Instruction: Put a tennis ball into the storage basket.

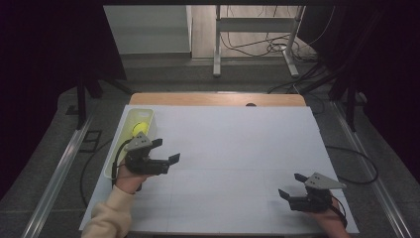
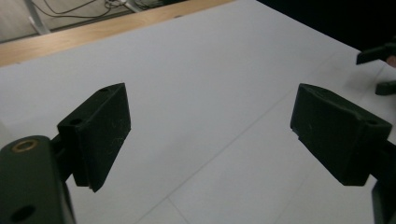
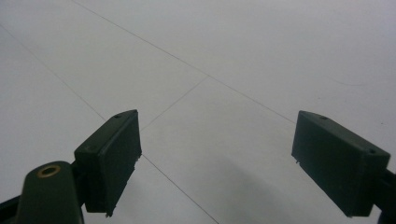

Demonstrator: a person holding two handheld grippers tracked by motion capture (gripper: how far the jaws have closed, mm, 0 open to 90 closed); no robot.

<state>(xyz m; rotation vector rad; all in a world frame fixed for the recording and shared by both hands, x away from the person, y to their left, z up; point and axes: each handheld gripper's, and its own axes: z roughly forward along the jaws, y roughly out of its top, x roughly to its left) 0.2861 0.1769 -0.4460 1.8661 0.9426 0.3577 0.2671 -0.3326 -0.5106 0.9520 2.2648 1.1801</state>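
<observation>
White board (image 1: 233, 148) lies bare save for the bin (image 1: 115, 157) at its left edge. The yellow-green ball (image 1: 139, 128) already sits in the bin's far end, so the placing looks done and nothing seems left. Left gripper (image 1: 167, 151), just right of the bin, has jaws spread wide, empty. Right gripper (image 1: 292, 185), well apart from the bin, likewise gapes on nothing.

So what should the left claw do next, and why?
Probably swing back toward the bin and dip in for the yellow ball. The left claw is open with nothing between its jaws, it sits just beside the bin, and it points out over the bare table, away from the ball. The right claw is open too, but far off.
</observation>
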